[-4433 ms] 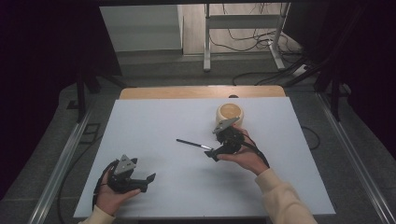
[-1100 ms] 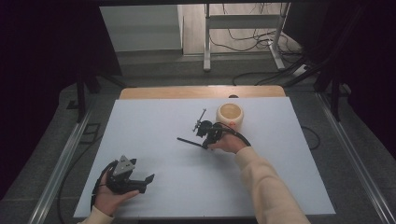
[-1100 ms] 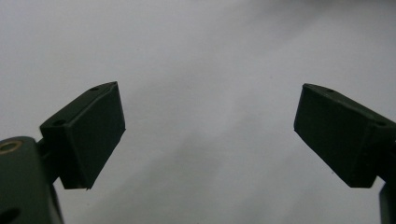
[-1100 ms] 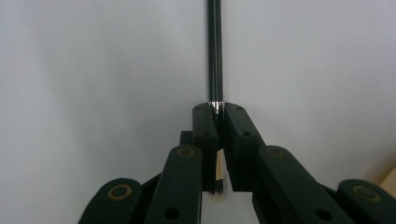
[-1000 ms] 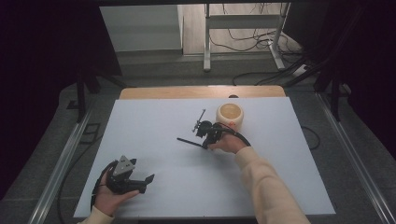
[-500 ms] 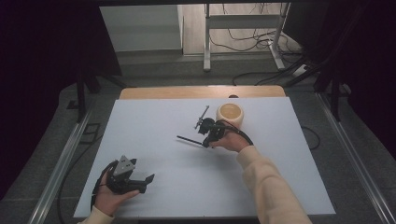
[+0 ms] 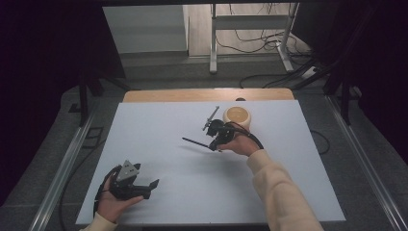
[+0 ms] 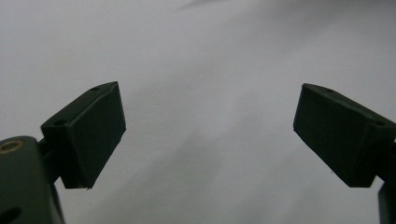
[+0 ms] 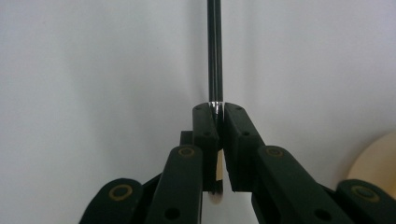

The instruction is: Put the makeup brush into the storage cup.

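Nearest to me: left gripper (image 7: 146, 185) sits low at the front-left of the desk (image 7: 159, 125), my left hand (image 7: 113, 197) palm-up under it, jaws pointing right. In the left gripper view the jaws stand wide apart with bare white desk between them.

Mid-desk: my right hand (image 7: 238, 143) reaches in from the lower right, sleeve (image 7: 279, 197) running diagonally across the desk. Right gripper (image 7: 211, 144) points left. In the right gripper view its jaws are clamped on a thin dark rod (image 9: 214, 51), some pen-like tool; I can't tell which. In the high view the rod pokes out leftward from the gripper, tip just above or on the desk, can't tell.

Just behind the right hand: a round tan bowl (image 7: 238, 115), very near the gripper body. Its edge shows in the right gripper view too.

Farther back: wooden desk edge (image 7: 207, 94), then floor with cables (image 7: 255, 45) and a metal frame (image 7: 250, 21).
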